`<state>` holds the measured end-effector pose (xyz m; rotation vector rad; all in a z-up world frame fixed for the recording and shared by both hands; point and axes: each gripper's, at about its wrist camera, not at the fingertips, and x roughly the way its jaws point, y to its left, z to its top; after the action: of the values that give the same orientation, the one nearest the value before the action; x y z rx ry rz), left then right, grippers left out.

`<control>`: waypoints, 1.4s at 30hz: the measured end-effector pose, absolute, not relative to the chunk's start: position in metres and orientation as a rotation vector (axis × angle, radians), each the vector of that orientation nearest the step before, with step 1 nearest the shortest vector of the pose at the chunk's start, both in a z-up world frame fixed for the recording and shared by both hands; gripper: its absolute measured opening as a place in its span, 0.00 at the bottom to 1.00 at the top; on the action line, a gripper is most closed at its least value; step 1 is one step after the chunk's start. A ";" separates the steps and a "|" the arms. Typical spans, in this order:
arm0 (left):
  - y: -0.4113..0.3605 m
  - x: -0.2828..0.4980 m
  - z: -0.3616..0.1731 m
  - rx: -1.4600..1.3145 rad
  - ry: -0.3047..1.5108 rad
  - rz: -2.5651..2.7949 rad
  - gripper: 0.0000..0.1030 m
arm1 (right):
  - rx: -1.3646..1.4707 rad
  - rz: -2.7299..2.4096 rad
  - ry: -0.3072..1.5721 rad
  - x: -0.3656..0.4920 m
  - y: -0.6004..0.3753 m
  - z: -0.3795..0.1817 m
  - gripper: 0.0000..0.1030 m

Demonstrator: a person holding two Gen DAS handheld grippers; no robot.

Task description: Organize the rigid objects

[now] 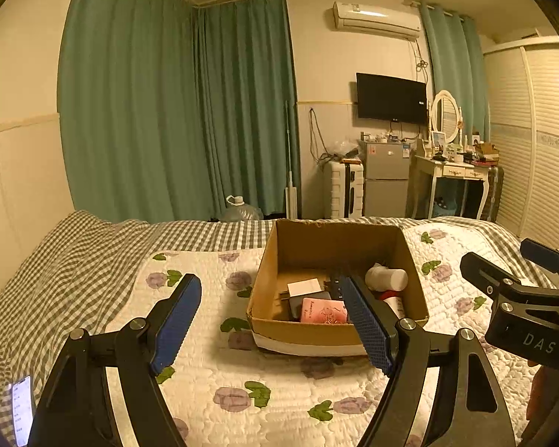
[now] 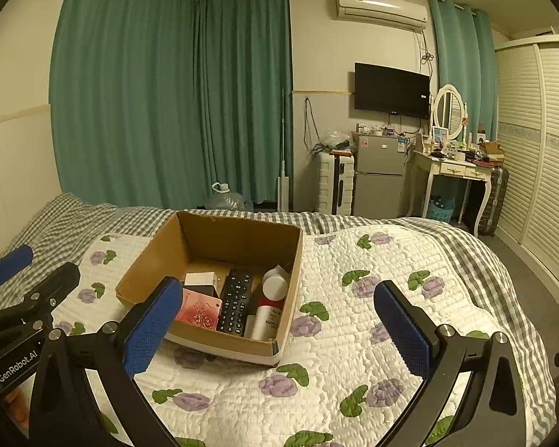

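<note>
the open cardboard box (image 2: pixel 208 260) sits on the floral quilt (image 2: pixel 354 335), just beyond the left finger of the right gripper (image 2: pixel 277 329). inside lie a black remote (image 2: pixel 236 301), long axis pointing away from the fingers, a pink card (image 2: pixel 198 311), a small white box (image 2: pixel 200 279) and white bottles (image 2: pixel 274 286). the left gripper (image 1: pixel 274 322) and right gripper are both spread wide, holding nothing.

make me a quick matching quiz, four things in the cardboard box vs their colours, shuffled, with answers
Things:
1. remote control
2. flat card box with roses
3. round-capped bottle
4. cardboard box

Colours:
a. brown
b. white
c. black
d. pink

Pairs: 1-c, 2-d, 3-b, 4-a
</note>
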<state>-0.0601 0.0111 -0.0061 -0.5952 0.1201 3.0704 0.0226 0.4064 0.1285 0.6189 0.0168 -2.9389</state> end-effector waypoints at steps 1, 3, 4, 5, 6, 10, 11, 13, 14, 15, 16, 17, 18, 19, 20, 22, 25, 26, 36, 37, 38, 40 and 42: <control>0.011 -0.060 -0.006 -0.595 0.121 3.070 0.79 | 0.617 -2.939 0.016 0.023 0.407 0.129 1.00; 0.012 -0.060 -0.006 -0.596 0.120 3.067 0.79 | 0.617 -2.938 0.016 0.023 0.407 0.129 1.00; 0.013 -0.059 -0.006 -0.596 0.120 3.065 0.79 | 0.617 -2.938 0.014 0.023 0.407 0.129 1.00; 0.014 -0.060 -0.006 -0.596 0.122 3.064 0.79 | 0.617 -2.938 0.016 0.023 0.407 0.129 1.00; 0.015 -0.059 -0.006 -0.596 0.124 3.064 0.79 | 0.614 -2.939 0.015 0.023 0.407 0.129 1.00; 0.016 -0.058 -0.005 -0.594 0.125 3.060 0.79 | 0.619 -2.934 0.020 0.023 0.407 0.129 1.00; 0.016 -0.058 -0.005 -0.595 0.118 3.058 0.79 | 0.620 -2.932 0.020 0.023 0.407 0.129 1.00; 0.015 -0.057 -0.005 -0.596 0.109 3.061 0.79 | 0.620 -2.930 0.023 0.024 0.406 0.129 1.00; 0.015 -0.057 -0.005 -0.595 0.109 3.066 0.79 | 0.621 -2.930 0.025 0.024 0.405 0.128 1.00; 0.015 -0.057 -0.004 -0.594 0.112 3.068 0.79 | 0.623 -2.928 0.027 0.024 0.405 0.129 1.00; 0.015 -0.057 -0.005 -0.595 0.117 3.070 0.79 | 0.623 -2.928 0.028 0.024 0.405 0.128 1.00; 0.016 -0.057 -0.005 -0.598 0.116 3.069 0.79 | 0.624 -2.928 0.028 0.024 0.404 0.129 1.00; 0.016 -0.057 -0.005 -0.604 0.113 3.066 0.79 | 0.625 -2.926 0.029 0.024 0.404 0.128 1.00; 0.016 -0.057 -0.006 -0.607 0.113 3.065 0.79 | 0.625 -2.925 0.029 0.024 0.404 0.128 1.00; 0.016 -0.057 -0.006 -0.609 0.114 3.064 0.79 | 0.625 -2.925 0.030 0.024 0.404 0.128 1.00; 0.017 -0.057 -0.006 -0.611 0.116 3.061 0.79 | 0.627 -2.922 0.032 0.024 0.403 0.128 1.00; 0.018 -0.057 -0.006 -0.611 0.118 3.061 0.79 | 0.631 -2.920 0.034 0.024 0.403 0.127 1.00; 0.018 -0.057 -0.007 -0.612 0.118 3.060 0.79 | 0.631 -2.920 0.035 0.025 0.402 0.127 1.00; 0.018 -0.056 -0.007 -0.617 0.116 3.055 0.79 | 0.634 -2.916 0.040 0.025 0.400 0.125 1.00; 0.018 -0.056 -0.007 -0.617 0.116 3.055 0.79 | 0.634 -2.915 0.040 0.025 0.400 0.125 1.00; 0.018 -0.055 -0.007 -0.618 0.116 3.055 0.79 | 0.634 -2.915 0.040 0.025 0.400 0.124 1.00; 0.018 -0.055 -0.007 -0.616 0.114 3.055 0.79 | 0.634 -2.916 0.041 0.025 0.399 0.124 1.00; 0.018 -0.056 -0.007 -0.617 0.116 3.054 0.79 | 0.635 -2.914 0.040 0.025 0.399 0.124 1.00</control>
<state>-0.0560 0.0175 -0.0071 -0.6174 0.1160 3.0537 0.0248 0.3993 0.1243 0.6346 0.0402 -2.9140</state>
